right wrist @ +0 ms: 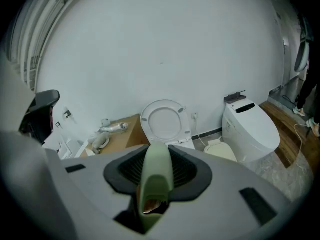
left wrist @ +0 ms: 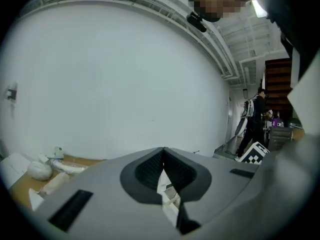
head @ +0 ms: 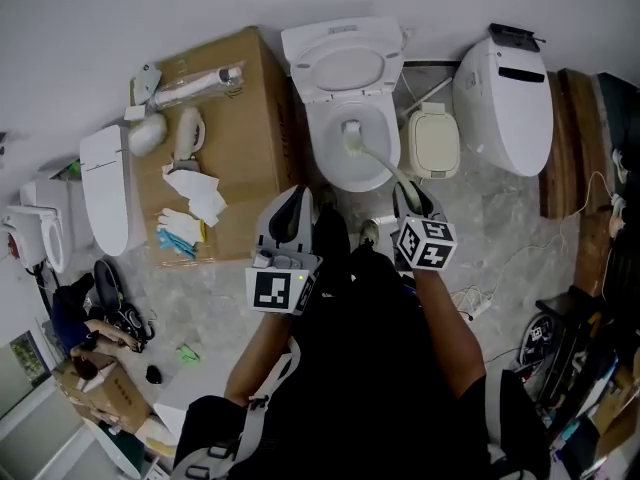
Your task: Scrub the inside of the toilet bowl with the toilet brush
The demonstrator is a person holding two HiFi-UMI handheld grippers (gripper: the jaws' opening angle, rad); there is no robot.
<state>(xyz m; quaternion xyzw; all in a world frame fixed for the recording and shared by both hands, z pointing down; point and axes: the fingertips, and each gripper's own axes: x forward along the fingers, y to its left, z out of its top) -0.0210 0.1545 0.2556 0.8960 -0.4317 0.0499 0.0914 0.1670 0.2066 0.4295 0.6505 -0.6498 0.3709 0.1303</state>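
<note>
Head view is showing the person [head: 380,358] standing over an open toilet [head: 318,156], its seat and lid [head: 345,66] tilting up against the white wall [head: 150,8]. The right hand-held gripper [head: 414,204] is clamping the pale green handle of the toilet brush [head: 376,157]. The handle is slanting up and left from the jaws over the rim, and the brush head is sitting inside the bowl, toward its back.

In the right gripper view the jaws are pressing on that handle from both sides, and it is running out between them toward the raised lid. The left hand-held gripper [head: 292,215] is hovering just beside the front left of the bowl, apart from the brush. In the left gripper view its jaws are meeting with nothing between them and pointing at the bare wall.

A cardboard box [head: 255,78] is standing just beside the toilet on the left, carrying white fittings [head: 190,86] and crumpled paper [head: 200,193]. A small cream lidded bin [head: 434,143] is sitting between the toilet and a second toilet [head: 505,98], closed, on the right.
</note>
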